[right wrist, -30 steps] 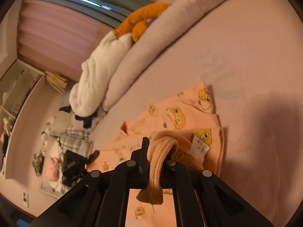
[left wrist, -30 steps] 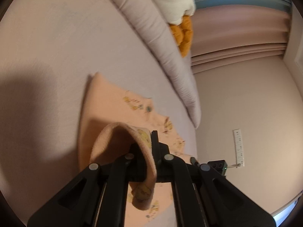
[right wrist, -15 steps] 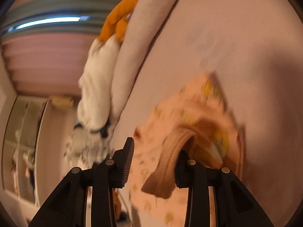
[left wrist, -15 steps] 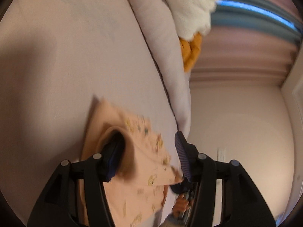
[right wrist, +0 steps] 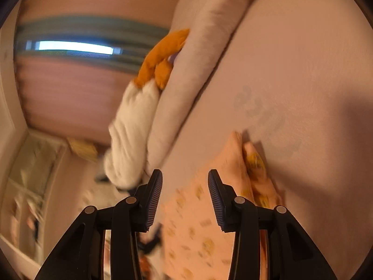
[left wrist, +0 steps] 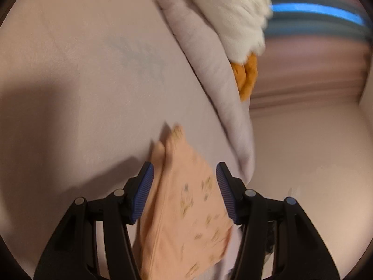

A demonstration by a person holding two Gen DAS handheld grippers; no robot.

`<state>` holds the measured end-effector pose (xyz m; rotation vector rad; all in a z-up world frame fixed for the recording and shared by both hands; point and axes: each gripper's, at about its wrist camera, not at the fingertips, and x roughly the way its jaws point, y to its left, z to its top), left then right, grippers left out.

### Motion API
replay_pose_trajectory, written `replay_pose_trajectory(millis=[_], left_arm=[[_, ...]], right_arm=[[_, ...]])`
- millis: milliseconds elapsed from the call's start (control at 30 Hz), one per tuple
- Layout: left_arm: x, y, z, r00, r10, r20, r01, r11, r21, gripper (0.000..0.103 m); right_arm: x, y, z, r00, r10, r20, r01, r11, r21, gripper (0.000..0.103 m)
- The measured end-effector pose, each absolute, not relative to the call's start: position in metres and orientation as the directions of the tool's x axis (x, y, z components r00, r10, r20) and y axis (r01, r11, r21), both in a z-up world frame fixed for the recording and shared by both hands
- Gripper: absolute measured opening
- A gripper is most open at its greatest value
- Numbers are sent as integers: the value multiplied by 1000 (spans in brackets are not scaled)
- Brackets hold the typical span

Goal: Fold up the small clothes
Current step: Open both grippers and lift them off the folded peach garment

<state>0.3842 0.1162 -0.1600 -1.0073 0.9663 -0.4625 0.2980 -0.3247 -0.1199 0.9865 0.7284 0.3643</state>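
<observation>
A small peach garment (left wrist: 186, 210) with little yellow prints lies folded on the pale pink bed (left wrist: 93, 93). In the left wrist view it shows between the fingers of my left gripper (left wrist: 184, 165), which is open, its blue pads clear of the cloth. In the right wrist view the same garment (right wrist: 193, 221) lies under and behind my right gripper (right wrist: 184, 171), whose jaws are opening with no cloth pinched between the pads. Its doubled far corner (right wrist: 247, 154) points up the bed. Both views are motion-blurred.
A rolled pale duvet (left wrist: 209, 70) runs along the bed's far side, with a white plush blanket (left wrist: 233, 11) and an orange soft thing (left wrist: 247, 77) behind it. Past the bed edge are a wall, curtains, and shelves (right wrist: 35, 175) in the right wrist view.
Both grippers were shut on folds of the peach garment a second ago. Both have let go, opened and drawn back and upward. The cloth has dropped flat onto the bed.
</observation>
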Motion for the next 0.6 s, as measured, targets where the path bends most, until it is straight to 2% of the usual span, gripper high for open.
replay_pose_trajectory(millis=[133,267,367,400,433,533,600], left_arm=[[356,88,-145,460,-746,-482,55,566,-823,55],[325,49,-147,385,-770,-509,148,596,-789,55],[304,36,-159,368,-750,-549,161,633,-758,55],[298,33,-162,369,-728,-577,168,663,-729,55],[297,31,-165,372,-708,-600,174,688,-705,55],[286,43,-172,377,-677,-632,160,720,-675,51],[283,55,-166,405,-665,-628,147,725,-673,51]], right_arm=[[281,-286,-117,629,561,-537,-10,698,716,41],[268,-259,-137,547,610,-573,-32,699,715,41],[254,-251,-140,532,456,-713,13,838,546,41],[247,-255,-138,542,327,-774,54,905,421,41],[242,-261,-136,558,243,-793,82,935,344,41],[228,-292,-131,577,127,-806,199,936,291,38],[210,-301,-124,614,138,-777,183,933,310,38]])
